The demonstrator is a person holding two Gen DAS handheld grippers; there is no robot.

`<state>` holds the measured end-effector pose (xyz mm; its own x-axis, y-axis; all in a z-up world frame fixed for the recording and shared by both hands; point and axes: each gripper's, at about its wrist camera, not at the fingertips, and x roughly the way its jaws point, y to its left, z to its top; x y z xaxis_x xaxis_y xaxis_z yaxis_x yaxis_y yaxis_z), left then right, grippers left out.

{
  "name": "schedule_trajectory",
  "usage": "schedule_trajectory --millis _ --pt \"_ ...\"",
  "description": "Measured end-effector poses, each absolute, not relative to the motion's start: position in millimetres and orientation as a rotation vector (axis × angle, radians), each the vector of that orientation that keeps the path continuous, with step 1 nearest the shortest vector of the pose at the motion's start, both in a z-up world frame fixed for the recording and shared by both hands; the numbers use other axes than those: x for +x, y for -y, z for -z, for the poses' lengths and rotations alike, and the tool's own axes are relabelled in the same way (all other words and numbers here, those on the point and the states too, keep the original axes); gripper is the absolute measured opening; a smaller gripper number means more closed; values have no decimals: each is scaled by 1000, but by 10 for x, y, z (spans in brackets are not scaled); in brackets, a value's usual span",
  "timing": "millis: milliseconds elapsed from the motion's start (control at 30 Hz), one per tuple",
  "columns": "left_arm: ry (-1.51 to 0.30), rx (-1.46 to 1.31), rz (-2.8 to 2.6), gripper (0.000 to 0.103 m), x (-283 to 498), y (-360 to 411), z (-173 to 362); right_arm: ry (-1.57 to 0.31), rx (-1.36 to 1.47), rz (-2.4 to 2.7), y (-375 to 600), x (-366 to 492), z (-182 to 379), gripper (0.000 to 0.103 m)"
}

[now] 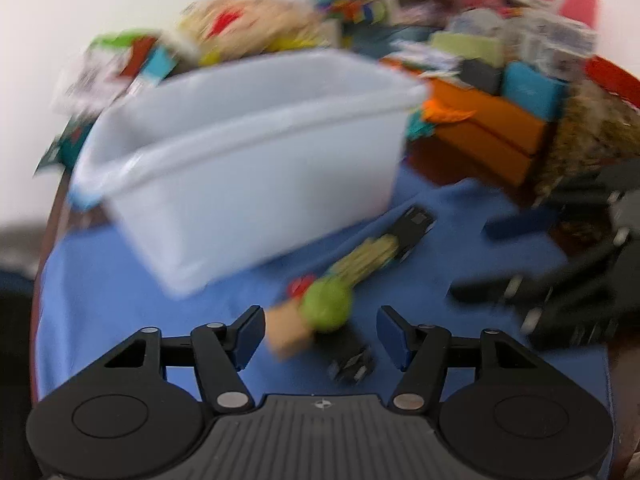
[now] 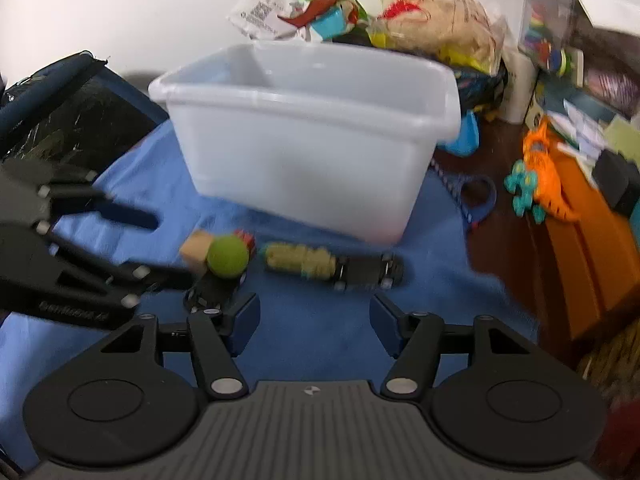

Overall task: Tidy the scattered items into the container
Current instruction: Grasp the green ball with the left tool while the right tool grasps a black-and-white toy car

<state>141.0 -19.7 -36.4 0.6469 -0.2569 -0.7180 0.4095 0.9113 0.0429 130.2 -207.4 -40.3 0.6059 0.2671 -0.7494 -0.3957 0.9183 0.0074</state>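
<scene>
A white translucent bin (image 1: 240,160) (image 2: 304,160) stands on a blue cloth (image 1: 100,280) (image 2: 320,336). In front of it lie a green ball (image 1: 326,308) (image 2: 227,256), a wooden block (image 1: 286,330) (image 2: 196,250), a small red piece (image 1: 300,286) (image 2: 245,238), and a knobbly yellow-green toy (image 1: 368,258) (image 2: 300,262) joined to a black wheeled cart (image 1: 414,226) (image 2: 368,272). A second black cart (image 1: 352,360) (image 2: 212,292) lies by the ball. My left gripper (image 1: 320,320) (image 2: 172,248) is open, with ball and block between its jaws, untouched. My right gripper (image 2: 314,304) (image 1: 470,260) hangs open just short of the yellow-green toy.
Orange boxes (image 1: 488,128) (image 2: 592,248) and an orange and teal toy (image 2: 536,176) crowd the right side on a dark wooden top. A blue looped handle (image 2: 476,196) lies beside the bin. Crumpled bags (image 2: 436,24) are piled behind it. A dark bag (image 2: 68,112) sits at the left.
</scene>
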Motion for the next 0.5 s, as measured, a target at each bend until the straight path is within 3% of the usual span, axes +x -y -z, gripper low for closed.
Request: schedule_trajectory --millis 33,133,267,500 --pt "-766 224 408 63 1442 255 368 -843 -163 -384 2087 1281 425 63" --pt "-804 274 435 44 1595 393 468 -853 -166 -368 2149 1230 469 63" --pt "-833 272 423 37 1747 413 553 -857 -144 -334 2264 1245 489 63" --pt "-831 255 418 38 1718 333 619 -835 -141 -310 2331 1555 585 63"
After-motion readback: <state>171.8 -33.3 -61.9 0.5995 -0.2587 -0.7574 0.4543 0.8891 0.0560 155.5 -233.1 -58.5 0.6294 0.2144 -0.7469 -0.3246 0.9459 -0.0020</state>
